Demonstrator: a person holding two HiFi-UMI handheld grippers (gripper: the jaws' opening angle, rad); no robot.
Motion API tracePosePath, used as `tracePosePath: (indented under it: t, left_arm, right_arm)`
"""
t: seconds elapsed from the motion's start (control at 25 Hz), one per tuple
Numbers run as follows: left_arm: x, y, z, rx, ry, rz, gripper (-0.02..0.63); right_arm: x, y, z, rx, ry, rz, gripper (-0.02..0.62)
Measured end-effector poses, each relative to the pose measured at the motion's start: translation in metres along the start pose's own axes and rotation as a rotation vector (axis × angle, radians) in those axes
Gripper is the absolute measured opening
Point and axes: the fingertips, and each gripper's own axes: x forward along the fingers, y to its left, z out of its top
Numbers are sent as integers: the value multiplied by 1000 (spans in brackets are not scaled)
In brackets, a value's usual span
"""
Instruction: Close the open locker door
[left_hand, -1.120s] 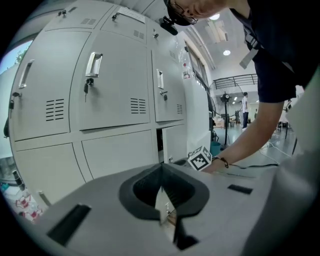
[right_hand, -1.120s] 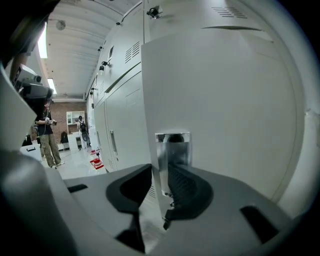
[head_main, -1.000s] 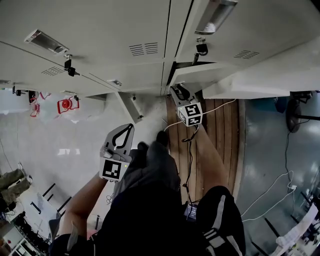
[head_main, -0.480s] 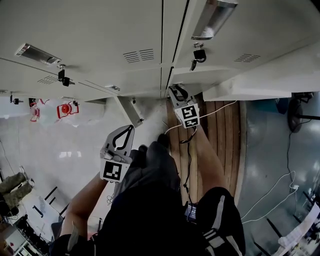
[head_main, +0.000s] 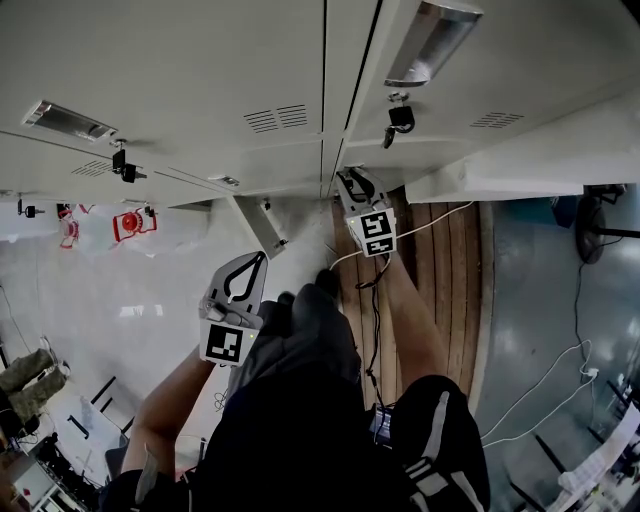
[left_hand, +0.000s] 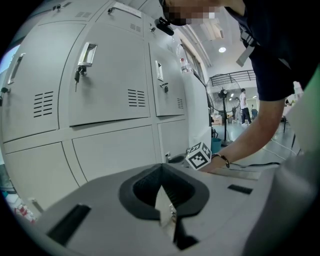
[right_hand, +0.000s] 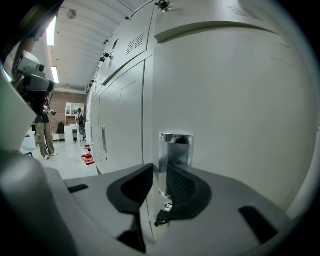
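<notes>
The right claw (right_hand: 157, 186) is clamped on the free edge of the open locker door (right_hand: 230, 125), beside its metal handle (right_hand: 176, 150) in the bottom row, while the left claw (left_hand: 163, 199) is closed, empty, off the lockers (left_hand: 105, 85).

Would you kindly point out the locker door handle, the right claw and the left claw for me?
locker door handle (right_hand: 175, 147), right gripper view, on its chrome plate.
right claw (head_main: 350, 178), head view, midway between its fingertips.
left claw (head_main: 262, 254), head view, where its tips meet.
</notes>
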Motion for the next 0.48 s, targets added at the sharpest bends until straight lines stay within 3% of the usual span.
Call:
tracePosePath:
  t: [0.48]
  left_arm:
    - [3, 4, -6, -3, 0, -1, 5]
  right_arm:
    - [4, -9, -4, 147, -69, -28, 79]
